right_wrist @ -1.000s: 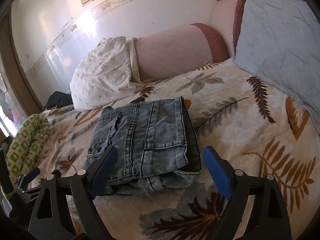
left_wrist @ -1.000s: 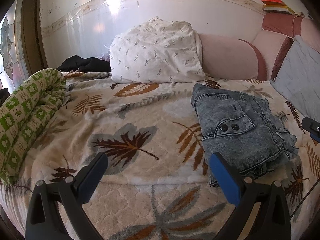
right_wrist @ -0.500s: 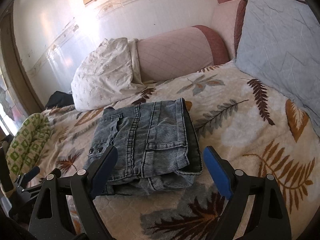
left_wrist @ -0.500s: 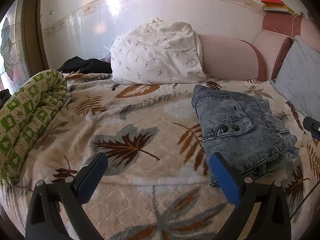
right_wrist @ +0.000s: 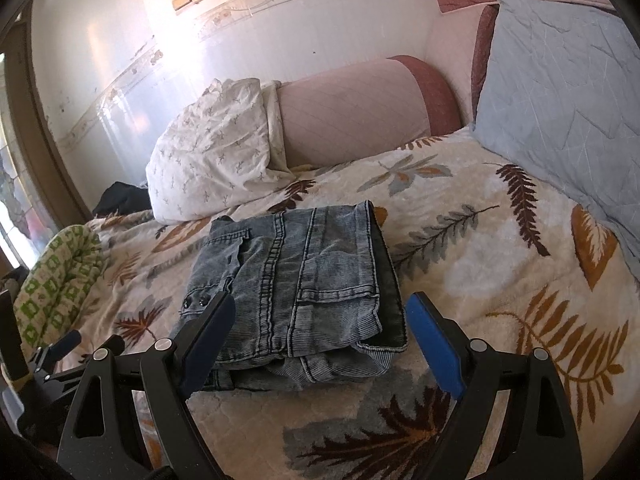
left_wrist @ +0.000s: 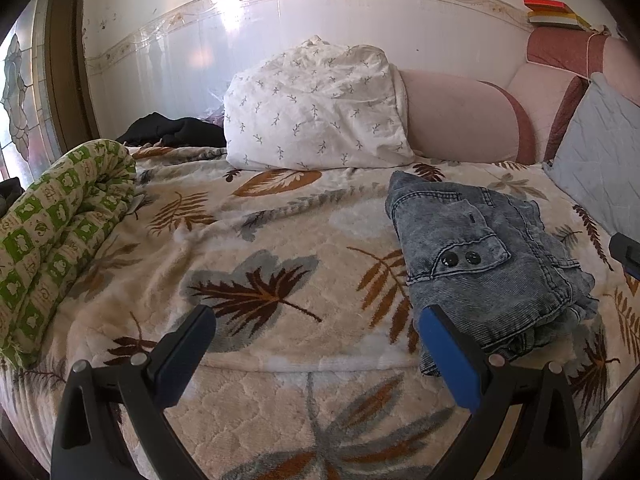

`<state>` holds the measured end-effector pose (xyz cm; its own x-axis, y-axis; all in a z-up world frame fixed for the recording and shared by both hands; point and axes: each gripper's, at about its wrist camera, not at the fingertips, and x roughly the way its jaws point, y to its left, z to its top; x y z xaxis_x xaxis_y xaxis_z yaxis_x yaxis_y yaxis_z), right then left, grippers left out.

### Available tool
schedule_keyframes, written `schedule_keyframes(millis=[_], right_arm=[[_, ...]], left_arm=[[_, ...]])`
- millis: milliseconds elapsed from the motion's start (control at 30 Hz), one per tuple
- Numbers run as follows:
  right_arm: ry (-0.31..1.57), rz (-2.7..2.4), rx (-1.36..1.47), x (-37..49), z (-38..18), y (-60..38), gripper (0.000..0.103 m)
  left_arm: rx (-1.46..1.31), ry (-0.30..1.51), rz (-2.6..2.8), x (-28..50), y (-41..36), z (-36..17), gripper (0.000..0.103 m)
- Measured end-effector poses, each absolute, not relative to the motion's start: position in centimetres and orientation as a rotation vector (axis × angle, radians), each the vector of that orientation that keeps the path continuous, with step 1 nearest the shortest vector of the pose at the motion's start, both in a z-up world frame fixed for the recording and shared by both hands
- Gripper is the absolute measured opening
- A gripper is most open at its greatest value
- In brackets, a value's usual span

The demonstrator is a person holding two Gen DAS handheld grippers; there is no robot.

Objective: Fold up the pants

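The grey-blue denim pants [left_wrist: 480,256] lie folded in a compact stack on the leaf-patterned bed cover [left_wrist: 260,248]. In the right wrist view the pants [right_wrist: 304,280] sit just beyond my fingers. My left gripper [left_wrist: 316,344] is open and empty, hovering over the bed's front edge to the left of the pants. My right gripper [right_wrist: 320,336] is open and empty, close to the pants' near edge, not touching them. The tip of the right gripper shows at the right edge of the left wrist view [left_wrist: 626,250].
A white patterned pillow [left_wrist: 316,112] and a pink bolster [left_wrist: 460,120] lie at the back by the wall. A grey-blue cushion [right_wrist: 560,92] stands at the right. A rolled green-and-white blanket [left_wrist: 60,232] lies at the left. Dark clothing [left_wrist: 172,132] lies behind it.
Both grippers have drawn back slightly from the folded pants. Both stay open and the pants have not moved.
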<state>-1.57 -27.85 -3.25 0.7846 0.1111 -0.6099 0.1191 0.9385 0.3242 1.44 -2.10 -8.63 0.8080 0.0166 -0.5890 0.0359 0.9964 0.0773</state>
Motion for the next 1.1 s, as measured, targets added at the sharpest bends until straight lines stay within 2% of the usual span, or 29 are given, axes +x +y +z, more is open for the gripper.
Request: schedule_keyframes(millis=[1100], right_arm=[[0.673, -0.005, 0.358, -1.63, -3.22, -27.7, 0.088]], left_arm=[[0.077, 0.633, -0.001, 1.4, -1.85, -8.72, 0.103]])
